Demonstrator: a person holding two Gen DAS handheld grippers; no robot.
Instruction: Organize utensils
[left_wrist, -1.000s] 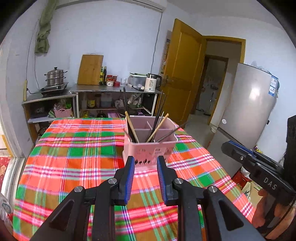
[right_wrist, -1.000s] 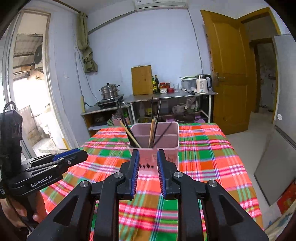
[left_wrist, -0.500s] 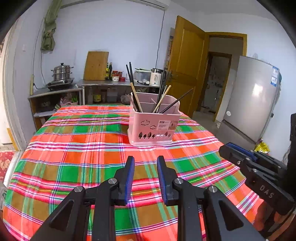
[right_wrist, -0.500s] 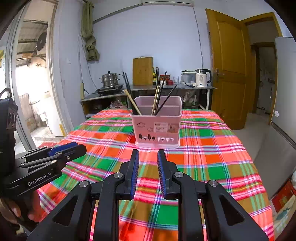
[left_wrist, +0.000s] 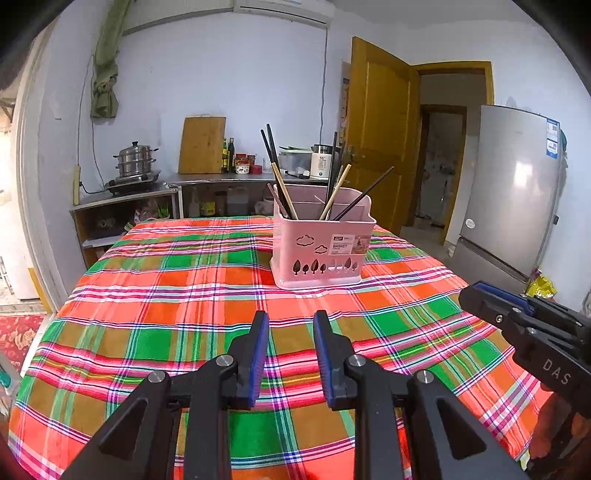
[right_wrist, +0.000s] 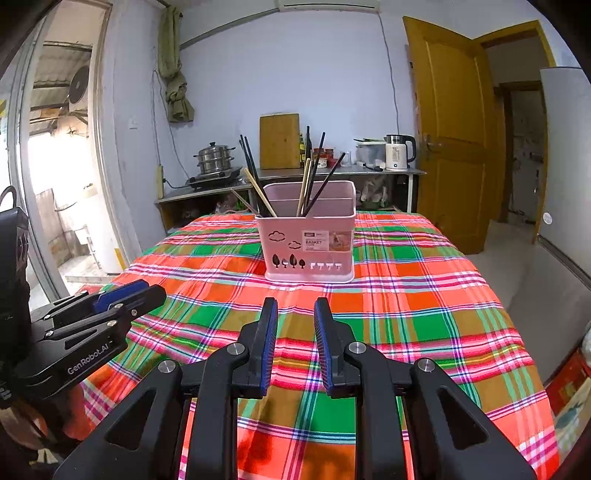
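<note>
A pink utensil basket (left_wrist: 320, 248) (right_wrist: 308, 243) stands on the plaid tablecloth (left_wrist: 184, 295) (right_wrist: 406, 302), past the table's middle. Several chopsticks (left_wrist: 284, 188) (right_wrist: 258, 192), dark and pale wood, lean out of its compartments. My left gripper (left_wrist: 290, 321) hovers low over the cloth, well short of the basket, its jaws open with nothing between them. My right gripper (right_wrist: 295, 308) hangs likewise in front of the basket, open and empty. Each gripper shows in the other's view: the right one (left_wrist: 484, 295), the left one (right_wrist: 147, 293).
A metal counter (right_wrist: 347, 171) with a kettle (right_wrist: 397, 157), bottles and a cutting board (right_wrist: 279, 140) stands behind the table. A steamer pot (left_wrist: 135, 162) sits on a low shelf at the left. A yellow door (left_wrist: 376, 140) and a grey fridge (left_wrist: 513, 184) stand to the right.
Both grippers have sunk toward the table and backed away a little; the basket now appears higher and farther in both views. Jaw gaps are unchanged.
</note>
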